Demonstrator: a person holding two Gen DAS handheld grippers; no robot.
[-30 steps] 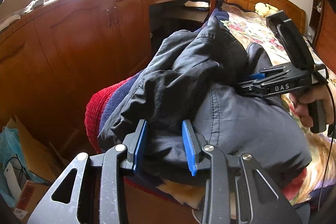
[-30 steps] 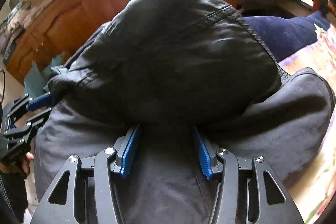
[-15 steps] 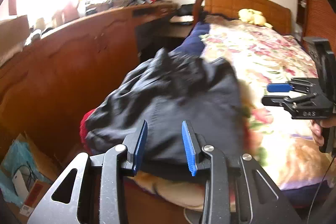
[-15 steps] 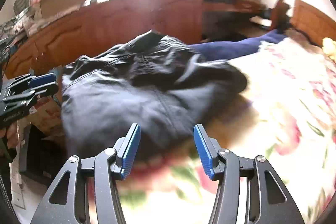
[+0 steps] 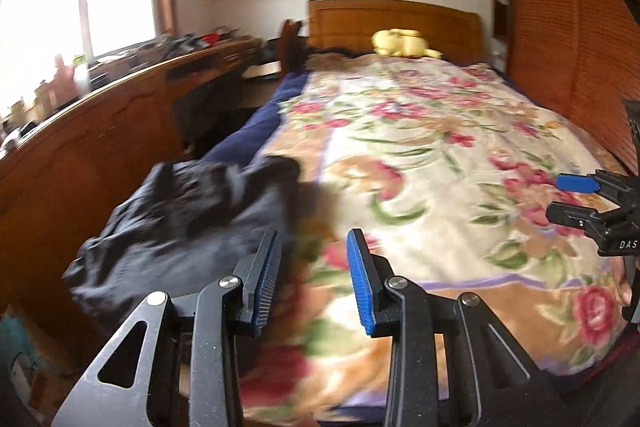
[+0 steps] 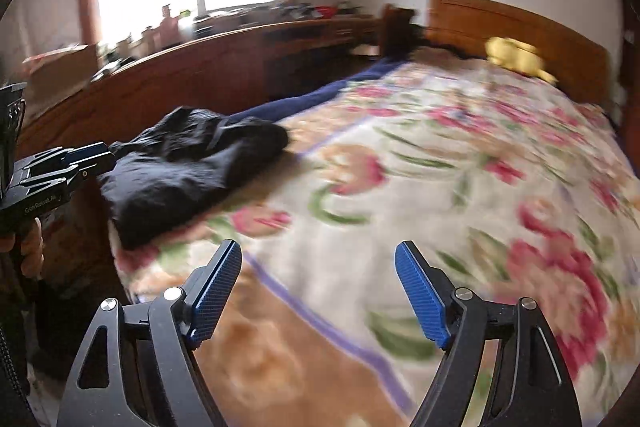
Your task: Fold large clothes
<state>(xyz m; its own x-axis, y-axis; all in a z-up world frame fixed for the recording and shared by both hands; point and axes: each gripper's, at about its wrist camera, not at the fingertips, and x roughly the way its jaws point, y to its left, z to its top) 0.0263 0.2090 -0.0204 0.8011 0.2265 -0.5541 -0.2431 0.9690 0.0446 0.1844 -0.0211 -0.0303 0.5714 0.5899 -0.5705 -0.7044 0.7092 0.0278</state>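
A dark folded garment (image 5: 188,211) lies in a bundle at the near left corner of the bed; in the right wrist view (image 6: 188,163) it sits at the bed's left edge. My left gripper (image 5: 314,267) is open and empty, just right of the bundle and above the blanket. My right gripper (image 6: 318,283) is open wide and empty, over the floral blanket, well right of the garment. Each gripper shows in the other's view: the right one (image 5: 576,197) at the far right, the left one (image 6: 92,159) at the far left.
A floral blanket (image 5: 440,155) covers the bed. A wooden headboard (image 5: 392,23) and a yellow soft toy (image 5: 400,43) are at the far end. A long wooden cabinet (image 5: 80,147) runs along the left. A wooden wardrobe (image 5: 568,27) stands on the right.
Both grippers let go of the dark garment and pulled back from it. The bundle now lies on the bed corner. The right gripper's jaws have opened wider.
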